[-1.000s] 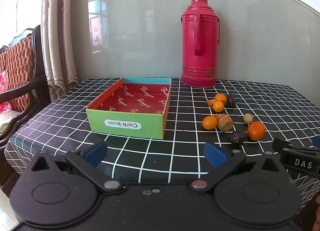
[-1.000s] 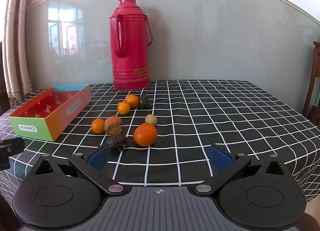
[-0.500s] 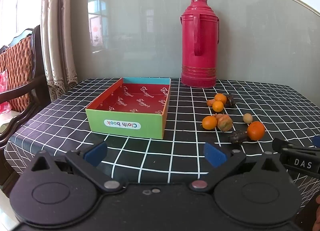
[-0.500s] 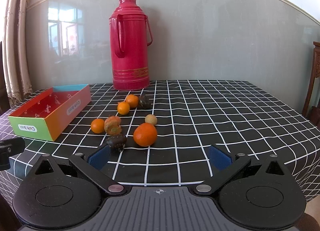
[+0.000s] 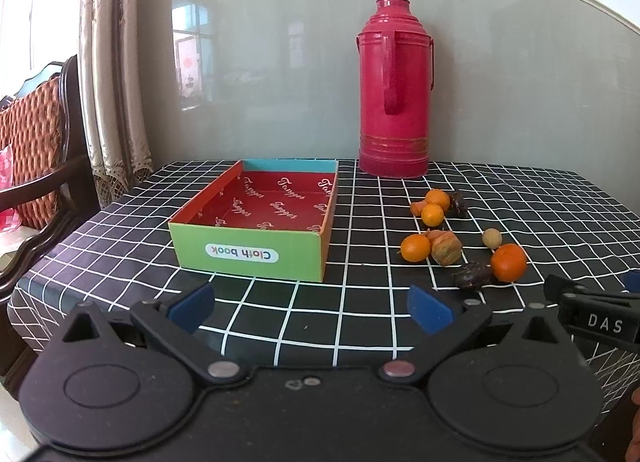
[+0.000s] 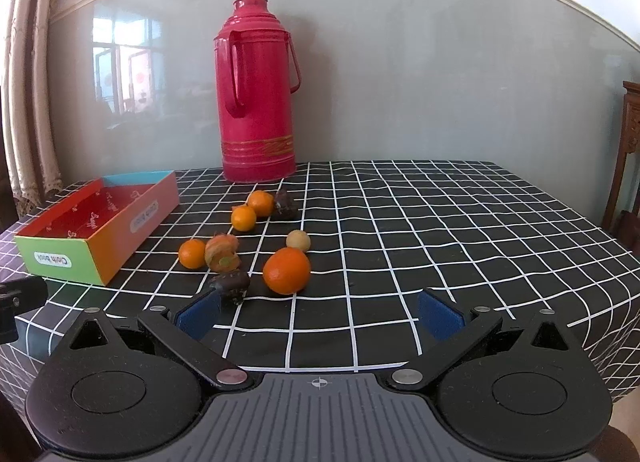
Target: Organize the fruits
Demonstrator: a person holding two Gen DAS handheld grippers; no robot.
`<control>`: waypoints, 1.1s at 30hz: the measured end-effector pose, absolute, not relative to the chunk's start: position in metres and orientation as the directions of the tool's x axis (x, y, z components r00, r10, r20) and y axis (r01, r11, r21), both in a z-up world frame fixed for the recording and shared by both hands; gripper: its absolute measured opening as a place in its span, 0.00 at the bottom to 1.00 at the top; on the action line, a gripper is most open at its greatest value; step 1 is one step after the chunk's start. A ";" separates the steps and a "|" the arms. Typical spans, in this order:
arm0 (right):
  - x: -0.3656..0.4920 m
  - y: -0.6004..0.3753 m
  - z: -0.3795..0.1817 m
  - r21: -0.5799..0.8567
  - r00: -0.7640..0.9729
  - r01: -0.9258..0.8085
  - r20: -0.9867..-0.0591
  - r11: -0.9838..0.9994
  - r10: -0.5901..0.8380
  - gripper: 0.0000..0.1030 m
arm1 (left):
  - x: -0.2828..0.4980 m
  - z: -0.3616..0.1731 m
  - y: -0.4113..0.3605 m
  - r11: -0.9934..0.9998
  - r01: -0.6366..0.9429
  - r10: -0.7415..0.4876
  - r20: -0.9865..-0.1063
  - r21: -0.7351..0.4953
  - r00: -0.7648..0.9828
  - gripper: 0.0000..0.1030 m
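Observation:
Several fruits lie in a loose cluster on the black checked tablecloth: a large orange [image 6: 287, 270], small oranges [image 6: 192, 253], a brownish husked fruit [image 6: 221, 252], a dark fruit [image 6: 231, 284] and a pale round one [image 6: 298, 240]. The cluster also shows in the left wrist view, with its large orange [image 5: 508, 262]. An open box [image 5: 256, 222] with a red inside and green front stands left of them; it also shows in the right wrist view [image 6: 96, 230]. My left gripper [image 5: 310, 308] is open and empty, in front of the box. My right gripper [image 6: 318, 316] is open and empty, just in front of the fruits.
A tall red thermos [image 6: 256, 110] stands at the back of the table against the grey wall. A wooden chair [image 5: 44, 166] and curtains are at the left edge. Another wooden piece of furniture [image 6: 628, 166] stands at the right.

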State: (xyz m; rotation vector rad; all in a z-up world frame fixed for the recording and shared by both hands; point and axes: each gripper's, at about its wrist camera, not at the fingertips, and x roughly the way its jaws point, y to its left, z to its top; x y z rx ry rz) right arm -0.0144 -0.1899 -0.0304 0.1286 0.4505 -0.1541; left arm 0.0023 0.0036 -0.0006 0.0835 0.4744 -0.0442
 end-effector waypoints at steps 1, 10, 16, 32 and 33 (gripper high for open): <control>-0.015 -0.191 -0.030 0.092 0.889 0.179 -0.442 0.980 -0.121 1.00 | 0.002 0.000 0.002 0.995 0.066 -0.025 -0.455 0.074 0.890 0.94; -0.020 -0.197 -0.027 0.108 0.891 0.218 -0.427 0.970 -0.153 1.00 | 0.002 0.003 -0.015 0.980 0.143 -0.073 -0.419 0.137 0.905 0.94; -0.026 -0.209 -0.025 0.147 0.889 0.277 -0.414 0.950 -0.195 1.00 | 0.007 0.000 -0.030 0.956 0.228 -0.135 -0.413 0.186 0.901 0.94; -0.041 -0.242 -0.021 0.251 0.882 0.391 -0.378 0.886 -0.283 1.00 | 0.047 -0.032 -0.083 0.831 0.510 -0.369 -0.466 0.222 0.804 0.66; -0.041 -0.245 -0.022 0.257 0.881 0.394 -0.378 0.883 -0.283 1.00 | 0.051 -0.035 -0.085 0.827 0.520 -0.379 -0.472 0.213 0.796 0.63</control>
